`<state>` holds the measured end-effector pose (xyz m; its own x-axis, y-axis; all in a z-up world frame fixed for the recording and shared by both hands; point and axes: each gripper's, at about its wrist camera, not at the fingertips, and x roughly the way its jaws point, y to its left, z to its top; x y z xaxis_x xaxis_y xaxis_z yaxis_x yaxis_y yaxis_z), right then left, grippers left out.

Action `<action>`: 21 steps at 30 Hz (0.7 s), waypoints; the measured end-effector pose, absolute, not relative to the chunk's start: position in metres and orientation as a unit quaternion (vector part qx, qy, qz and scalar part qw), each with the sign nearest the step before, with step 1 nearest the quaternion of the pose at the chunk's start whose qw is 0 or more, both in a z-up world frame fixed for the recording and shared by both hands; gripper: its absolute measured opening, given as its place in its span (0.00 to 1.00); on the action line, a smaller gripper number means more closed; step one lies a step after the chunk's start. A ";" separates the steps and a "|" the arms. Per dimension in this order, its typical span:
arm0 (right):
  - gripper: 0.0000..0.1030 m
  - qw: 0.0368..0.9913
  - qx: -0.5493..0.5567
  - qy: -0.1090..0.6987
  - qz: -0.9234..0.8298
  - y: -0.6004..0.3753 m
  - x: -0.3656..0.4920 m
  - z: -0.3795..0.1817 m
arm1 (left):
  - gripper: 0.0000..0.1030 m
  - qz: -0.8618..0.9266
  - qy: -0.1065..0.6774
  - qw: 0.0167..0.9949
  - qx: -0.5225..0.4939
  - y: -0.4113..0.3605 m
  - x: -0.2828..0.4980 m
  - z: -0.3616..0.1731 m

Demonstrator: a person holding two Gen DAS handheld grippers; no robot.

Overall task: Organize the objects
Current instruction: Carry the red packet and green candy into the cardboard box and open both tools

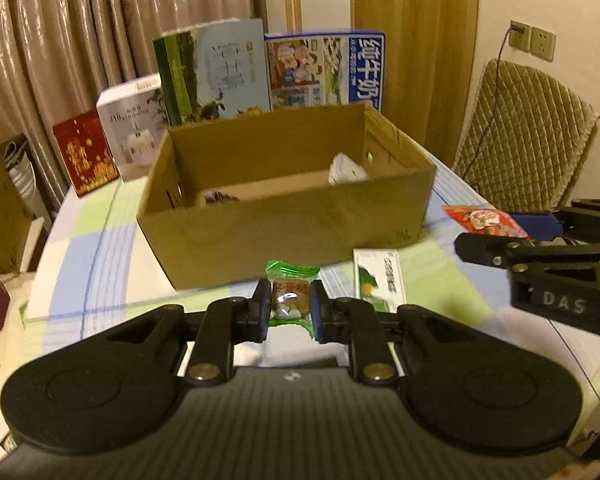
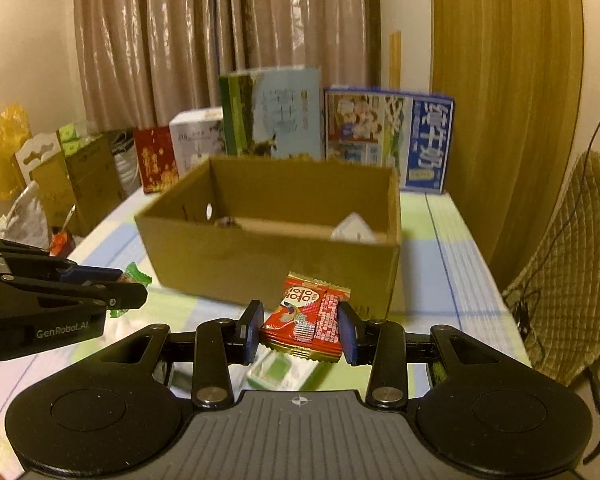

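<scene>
beige curtains (image 2: 180,40) and a row of printed cartons (image 1: 324,68) back a table under a checked cloth (image 1: 80,264), and everything is placed here against the open cardboard box (image 1: 284,216) at its middle. the left gripper (image 1: 290,309) hangs just in front of the box's near wall, its blue pads pinched narrow on a green-wrapped candy (image 1: 291,296) that stands upright between them. the right gripper (image 2: 300,332) is also in front of that wall, toward the box's right corner, its jaws a little wider and clamped across a red snack packet (image 2: 310,318) lying at a slant. a white and green packet (image 1: 380,276) lies on the cloth just before the box, below both grippers. inside the box a white item (image 1: 346,170) sits at the right end and something small and purplish at the left (too blurred to name).

judging from this, both snacks are headed over the near wall. the risks: either gripper carried too low could catch the rim and shove the light box back; the slanted red packet is slick and could slide out of its grip short of the opening; the two grippers, close side by side, could knock together.
</scene>
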<state>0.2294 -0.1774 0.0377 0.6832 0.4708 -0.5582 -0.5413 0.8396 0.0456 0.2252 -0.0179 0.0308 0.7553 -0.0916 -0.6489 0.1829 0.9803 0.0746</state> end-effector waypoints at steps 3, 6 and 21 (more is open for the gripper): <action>0.35 0.918 -0.063 0.280 0.272 -0.174 0.245 0.043 | 0.16 -0.069 0.338 0.937 0.062 -0.010 0.238 0.035; 0.35 0.921 -0.063 0.276 0.268 -0.171 0.261 0.047 | 0.16 -0.059 0.338 0.937 0.057 -0.003 0.255 0.037; 0.35 0.921 -0.046 0.276 0.270 -0.130 0.332 0.052 | 0.16 -0.051 0.324 0.944 0.037 0.001 0.331 0.045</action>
<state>0.3324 -0.1302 0.0522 0.7019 0.4719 -0.5335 -0.5231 0.8499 0.0636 0.3314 0.0014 0.0454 0.7844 -0.0714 -0.6161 0.1197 0.9921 0.0375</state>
